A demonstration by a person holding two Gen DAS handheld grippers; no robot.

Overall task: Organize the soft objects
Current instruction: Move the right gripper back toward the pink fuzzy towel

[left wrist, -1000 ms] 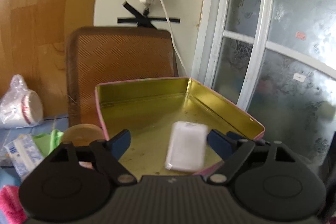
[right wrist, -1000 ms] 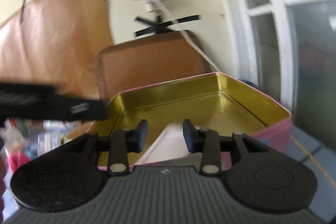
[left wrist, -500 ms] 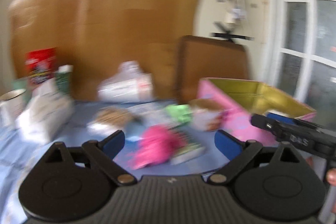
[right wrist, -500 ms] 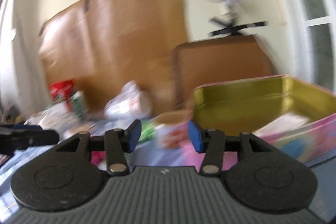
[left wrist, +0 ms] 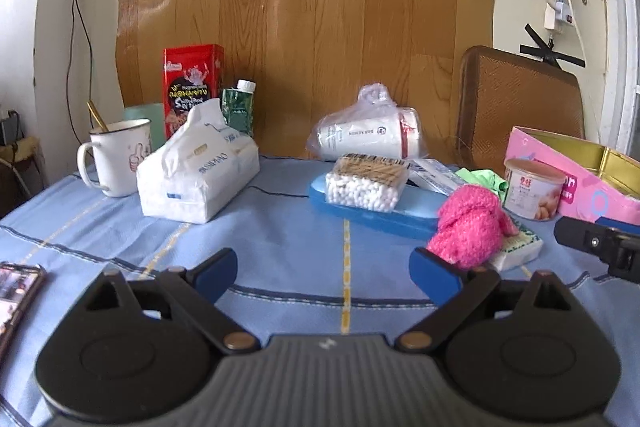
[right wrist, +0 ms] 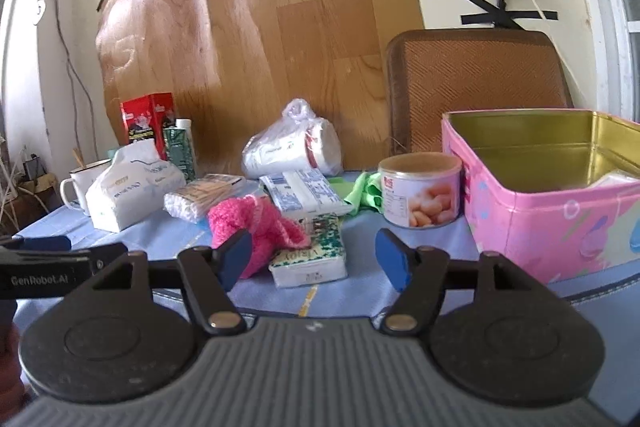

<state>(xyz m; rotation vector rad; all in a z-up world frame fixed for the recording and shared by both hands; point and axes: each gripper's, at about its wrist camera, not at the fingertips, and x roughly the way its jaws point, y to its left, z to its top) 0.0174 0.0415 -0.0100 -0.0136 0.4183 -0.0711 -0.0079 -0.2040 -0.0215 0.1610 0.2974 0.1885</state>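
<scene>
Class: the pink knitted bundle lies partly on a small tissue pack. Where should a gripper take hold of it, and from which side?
Grip the pink knitted bundle across its raised, bunched middle, coming from the near side and slightly above. Its flap drapes over the tissue pack, so a low grip could catch the pack too.

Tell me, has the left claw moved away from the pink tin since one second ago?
Yes. The left claw swung left: the pink tin, then straight ahead, now sits at the right edge.

Counted on the table: one pink tin box [right wrist: 552,223], one can [right wrist: 420,191], one enamel mug [left wrist: 114,157], two tissue packs [left wrist: 200,175] [right wrist: 310,259], one pink knit item [left wrist: 468,227].
</scene>
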